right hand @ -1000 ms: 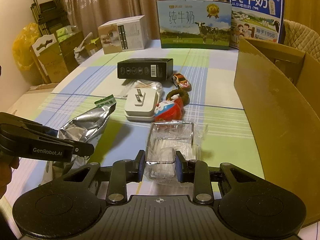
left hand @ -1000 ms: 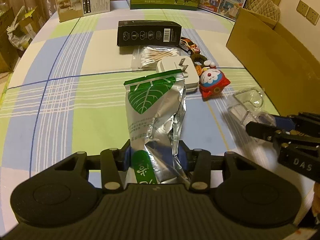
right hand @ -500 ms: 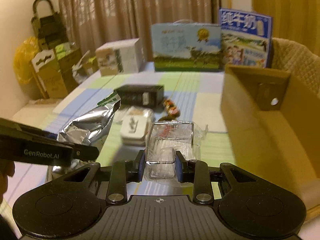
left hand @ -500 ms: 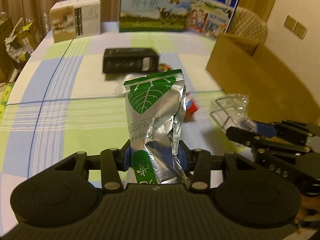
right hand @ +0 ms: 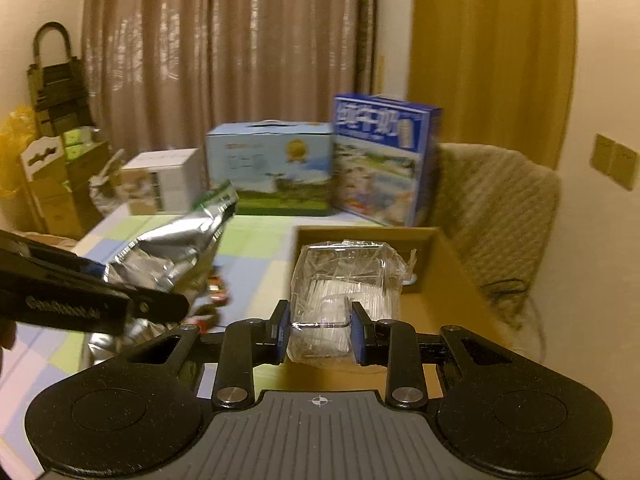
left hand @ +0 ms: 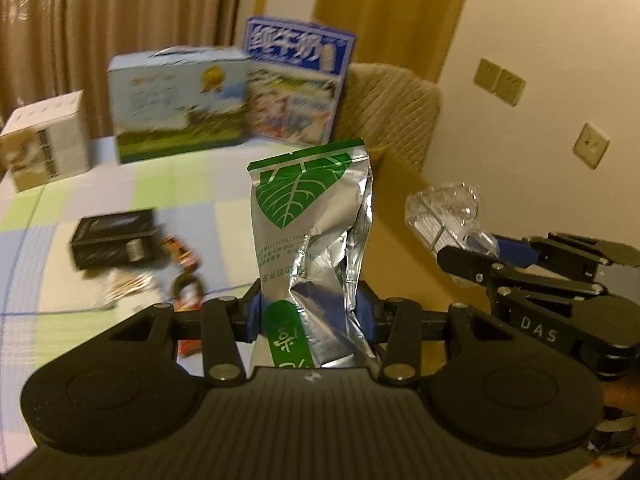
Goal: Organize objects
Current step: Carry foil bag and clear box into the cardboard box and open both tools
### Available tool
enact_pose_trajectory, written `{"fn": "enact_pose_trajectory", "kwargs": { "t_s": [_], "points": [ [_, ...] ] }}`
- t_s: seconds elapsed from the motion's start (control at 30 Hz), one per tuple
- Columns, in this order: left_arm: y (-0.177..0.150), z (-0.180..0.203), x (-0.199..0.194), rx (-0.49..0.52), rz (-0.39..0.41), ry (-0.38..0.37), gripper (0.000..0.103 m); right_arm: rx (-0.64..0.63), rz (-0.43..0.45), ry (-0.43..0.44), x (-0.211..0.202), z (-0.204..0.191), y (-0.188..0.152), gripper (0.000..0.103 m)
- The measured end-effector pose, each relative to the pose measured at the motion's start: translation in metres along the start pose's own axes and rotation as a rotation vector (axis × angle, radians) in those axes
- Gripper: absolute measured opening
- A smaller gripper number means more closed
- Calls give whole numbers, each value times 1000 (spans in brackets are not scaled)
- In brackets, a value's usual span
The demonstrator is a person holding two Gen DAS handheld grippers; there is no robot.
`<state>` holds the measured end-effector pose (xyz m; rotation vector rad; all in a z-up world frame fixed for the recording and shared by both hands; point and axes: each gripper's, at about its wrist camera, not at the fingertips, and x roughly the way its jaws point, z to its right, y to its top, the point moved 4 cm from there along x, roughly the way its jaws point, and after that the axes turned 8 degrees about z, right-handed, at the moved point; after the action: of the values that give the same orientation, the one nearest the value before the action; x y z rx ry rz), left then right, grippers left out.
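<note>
Brown curtains and a checked desk [left hand: 168, 184] form the background. A silver foil pouch with a green leaf [left hand: 312, 236] is held upright, clamped in the left tool [left hand: 310, 314], while a clear plastic packet [right hand: 344, 280] is clamped in the right tool [right hand: 319, 332], in front of the open cardboard box [right hand: 440, 292] at 12 o'clock. Both items are judged bound for the box; they should be carried above its rim before being lowered, and the crumpled pouch kept from slipping. "GenRobot.AI" and "DAS" can be read on the tools; Chinese characters on the milk cartons [right hand: 380, 160] at 12 o'clock are blurred.
</note>
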<state>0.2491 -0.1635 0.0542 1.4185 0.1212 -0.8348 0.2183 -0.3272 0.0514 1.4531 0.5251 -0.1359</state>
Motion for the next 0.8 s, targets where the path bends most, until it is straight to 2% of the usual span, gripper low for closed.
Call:
{"fn": "enact_pose_trajectory", "kwargs": {
  "t_s": [0.17,0.3,0.63,0.7,0.73,0.8],
  "points": [
    [18,35,19,-22,-1,-41,40,11,-11,-42,-8,41,-4,27],
    [23,60,33,0,-6,-43,40,42,-22,-64,-10,64,-13,27],
    [17,93,70,-1,-45,-45,41,96,-40,-92,-8,100,-32,27],
    [17,97,77,-7,-50,-46,46,102,-43,-95,-9,103,-35,27],
    [18,99,79,-4,-51,-45,52,105,-43,-95,-10,105,-36,27],
    [19,100,79,23,-36,-30,53,110,-42,-95,-12,107,-38,27]
  ]
}}
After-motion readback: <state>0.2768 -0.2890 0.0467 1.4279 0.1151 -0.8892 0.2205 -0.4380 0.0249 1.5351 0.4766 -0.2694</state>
